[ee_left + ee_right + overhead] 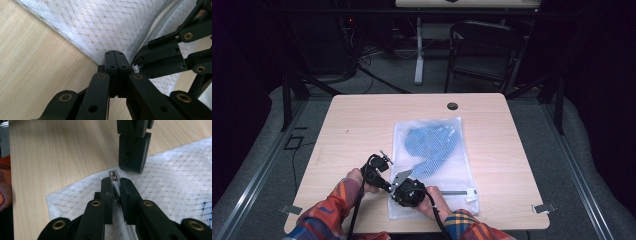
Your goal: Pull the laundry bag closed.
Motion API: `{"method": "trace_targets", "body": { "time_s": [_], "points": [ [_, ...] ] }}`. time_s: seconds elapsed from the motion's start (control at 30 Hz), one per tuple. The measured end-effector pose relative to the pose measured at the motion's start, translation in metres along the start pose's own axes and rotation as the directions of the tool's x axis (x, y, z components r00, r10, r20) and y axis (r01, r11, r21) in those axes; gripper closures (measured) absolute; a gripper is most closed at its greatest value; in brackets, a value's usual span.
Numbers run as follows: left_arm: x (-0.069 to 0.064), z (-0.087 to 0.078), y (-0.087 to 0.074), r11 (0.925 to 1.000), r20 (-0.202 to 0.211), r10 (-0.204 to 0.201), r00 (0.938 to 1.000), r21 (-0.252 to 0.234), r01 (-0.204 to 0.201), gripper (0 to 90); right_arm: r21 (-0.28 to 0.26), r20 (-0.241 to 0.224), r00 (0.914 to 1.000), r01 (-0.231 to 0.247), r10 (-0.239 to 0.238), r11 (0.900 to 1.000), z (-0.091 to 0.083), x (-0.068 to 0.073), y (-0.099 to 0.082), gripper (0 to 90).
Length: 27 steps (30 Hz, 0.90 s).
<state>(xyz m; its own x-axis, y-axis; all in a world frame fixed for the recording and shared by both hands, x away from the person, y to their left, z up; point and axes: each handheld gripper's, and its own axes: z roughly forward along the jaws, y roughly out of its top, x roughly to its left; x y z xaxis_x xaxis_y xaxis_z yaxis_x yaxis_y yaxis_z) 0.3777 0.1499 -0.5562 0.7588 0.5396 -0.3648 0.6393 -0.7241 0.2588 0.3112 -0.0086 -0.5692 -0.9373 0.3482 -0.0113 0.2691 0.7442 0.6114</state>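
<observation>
Both grippers worked at the near-left corner of the white mesh bag (432, 150) on my table (357, 125), left gripper (115, 53) clamped on bag edge, right gripper (115, 181) pinching the zipper pull (114, 175), blue garment (432, 142) inside.

desk (362, 125): pale wood-grain top, smooth, matt
mesh laundry bag (462, 150): white woven net cloth, fine and slightly rough
blue garment (432, 142): soft blue cloth inside the bag
zipper pull (114, 175): small bright metal, glossy
fingers (107, 192): black matt plastic, brass-coloured rivets
</observation>
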Motion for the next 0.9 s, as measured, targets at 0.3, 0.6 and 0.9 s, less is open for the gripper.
{"method": "trace_targets", "body": {
  "time_s": [0.3,0.6,0.9],
  "points": [
    [-0.0008,-0.0001,-0.0006,1.0000,-0.002,0.004,1.0000,-0.001,-0.004,90.0,0.009,0.009,1.0000,0.001,-0.001,1.0000,-0.0027,-0.0003,-0.0009,81.7],
    [-0.0003,-0.0008,-0.0007,0.9999,0.001,0.009,1.0000,0.005,-0.009,90.0,0.020,0.018,0.9998,0.007,-0.008,0.9998,-0.0061,-0.0016,-0.0016,81.7],
    [0.0016,0.0025,0.0005,0.9998,0.069,-0.005,0.9976,-0.018,0.007,86.1,0.016,0.010,0.9999,0.011,-0.011,0.9998,-0.0042,-0.0019,-0.0030,81.7]
  ]
}}
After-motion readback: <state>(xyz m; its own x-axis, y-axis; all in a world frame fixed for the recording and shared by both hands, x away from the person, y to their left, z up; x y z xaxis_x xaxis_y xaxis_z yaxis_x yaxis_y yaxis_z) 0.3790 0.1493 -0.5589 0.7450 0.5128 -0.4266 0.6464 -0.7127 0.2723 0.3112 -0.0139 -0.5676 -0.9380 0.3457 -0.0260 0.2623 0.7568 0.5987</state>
